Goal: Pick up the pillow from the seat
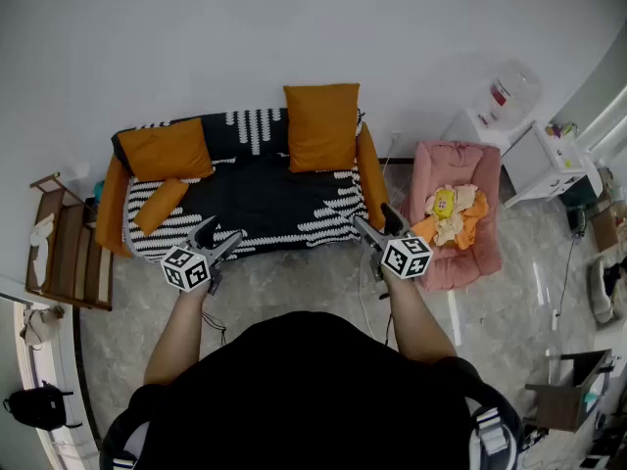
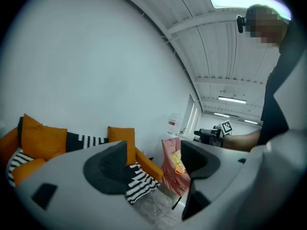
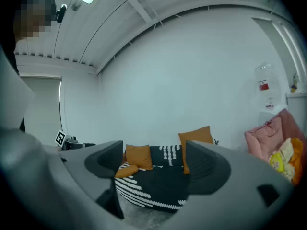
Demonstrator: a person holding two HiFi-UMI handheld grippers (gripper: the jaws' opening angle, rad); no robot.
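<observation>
Approaching looks like the step in hand. The left tongs (image 1: 220,233) and right tongs (image 1: 377,220) are held spread and empty, short of the sofa (image 1: 265,194). The small orange pillow (image 1: 160,204) is seen on the seat at 10 o'clock of the left tongs, so a reach there is called for.

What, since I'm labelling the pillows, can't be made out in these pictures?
- Left gripper view: upright pillow partly behind a jaw.
- Right gripper view: small pillow, one end behind a jaw.
- Head view: water bottle, label too small to read.
</observation>
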